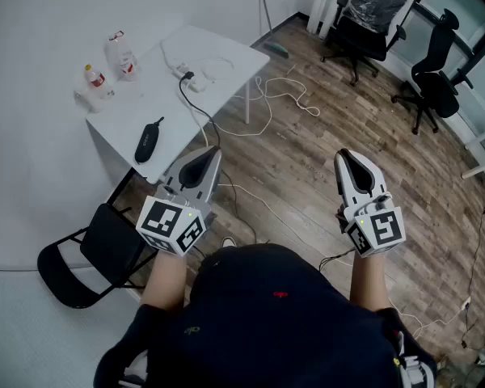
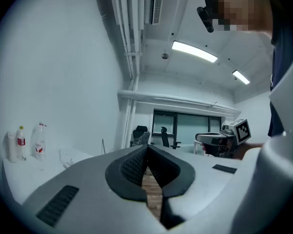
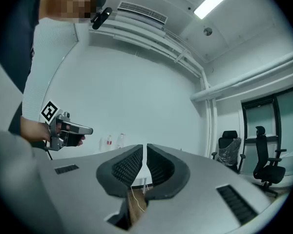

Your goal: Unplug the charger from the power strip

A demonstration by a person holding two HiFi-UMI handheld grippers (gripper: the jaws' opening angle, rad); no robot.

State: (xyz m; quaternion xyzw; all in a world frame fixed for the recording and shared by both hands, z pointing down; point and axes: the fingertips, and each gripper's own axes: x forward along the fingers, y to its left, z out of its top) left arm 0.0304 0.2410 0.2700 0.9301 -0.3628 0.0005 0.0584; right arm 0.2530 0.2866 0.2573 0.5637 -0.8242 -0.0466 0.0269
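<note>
I am standing back from the tabletop (image 1: 234, 59) and holding both tools out level in front of me. My left hand-held gripper (image 1: 208, 156) is pressing its jaws together with nothing between them. My right hand-held gripper (image 1: 347, 160) is doing the same: its jaws are narrow, with just a thin line between the pads, and it is carrying nothing. The power strip (image 1: 197, 84) is lying near the middle of the tabletop, ahead of me and off to my left, well apart from both tools. The charger (image 1: 187, 77) is looking like a small dark plug sitting in the strip, and its black cord (image 1: 196, 111) is running back toward me and dropping over the near edge. My left tool is pointing almost at it and is the nearer one, so I am thinking that hand should reach while the right one comes across to hold the strip down. From here the strip is looking so small that I am not able to tell which way its long side runs or which socket the plug is filling. In the two gripper views the jaws are covering most of the tabletop, and the plug is not showing there at all.
</note>
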